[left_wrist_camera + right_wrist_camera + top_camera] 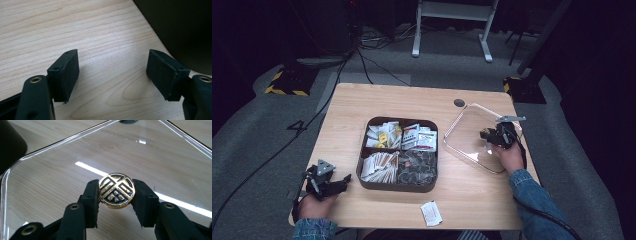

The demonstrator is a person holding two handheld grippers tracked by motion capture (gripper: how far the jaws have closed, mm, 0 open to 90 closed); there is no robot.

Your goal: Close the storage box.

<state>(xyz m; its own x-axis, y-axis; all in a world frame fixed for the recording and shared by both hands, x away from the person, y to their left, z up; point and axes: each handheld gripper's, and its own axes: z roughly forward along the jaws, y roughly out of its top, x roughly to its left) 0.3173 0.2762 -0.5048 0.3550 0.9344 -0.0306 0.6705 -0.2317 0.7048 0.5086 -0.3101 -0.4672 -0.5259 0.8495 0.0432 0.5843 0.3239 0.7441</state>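
A dark brown divided box [398, 185] holds packets in its compartments at the table's middle. To its right lies a clear square lid [462, 127] with a round gold-and-black knob [116, 190]. My right gripper [488, 134] is shut on that knob, one jaw on each side of it [116, 195]. My left gripper [343, 181] rests low at the table's front left, just left of the box, open with bare wood between its jaws [112, 75]. The box's dark wall [185, 30] fills the upper right of the left gripper view.
A small white packet [431, 213] lies near the table's front edge, below the box. A dark round cable hole [459, 102] sits at the back right of the table. Cables and a white desk frame [452, 20] stand on the floor beyond.
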